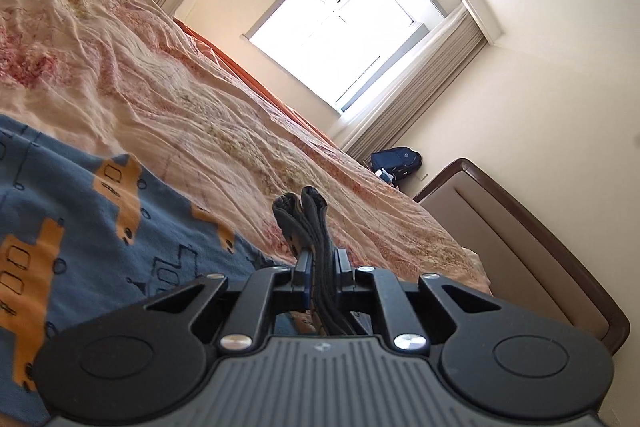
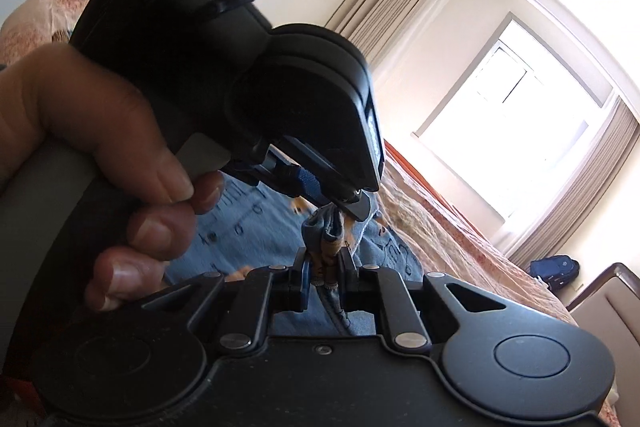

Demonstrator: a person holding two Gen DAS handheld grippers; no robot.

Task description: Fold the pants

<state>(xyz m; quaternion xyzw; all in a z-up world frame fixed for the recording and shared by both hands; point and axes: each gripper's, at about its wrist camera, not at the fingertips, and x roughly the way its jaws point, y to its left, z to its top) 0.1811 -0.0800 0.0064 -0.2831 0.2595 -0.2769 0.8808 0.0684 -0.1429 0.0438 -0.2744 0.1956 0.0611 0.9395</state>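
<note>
Clearly, a fold was under way on the bed [image 1: 168, 99]. At the left of the left wrist view, the pants [image 1: 80, 211], blue cloth with orange truck prints, lay spread over the crumpled pink bedspread. Further right, the left tongs [image 1: 320, 259] were clamped on a bunched edge of dark fabric that poked out past their tips; it looked backlit, and I judged it to be part of the pants, though the colour could not confirm that.

In the right wrist view, a hand [image 2: 92, 131] at the left gripped the handle of the left tool, which hung just above and ahead of the right tongs [image 2: 324, 267]. Those were pinched together on a gathered fold of the blue printed cloth, with the rest of the garment lying on the bed beyond them. The window [image 2: 512, 131] glared at the right.

Both grips looked set on one end of the garment, close together. The next move probably called for lifting that end evenly and carrying it across to the opposite end, keeping the cloth taut so no crease bunched.
</note>
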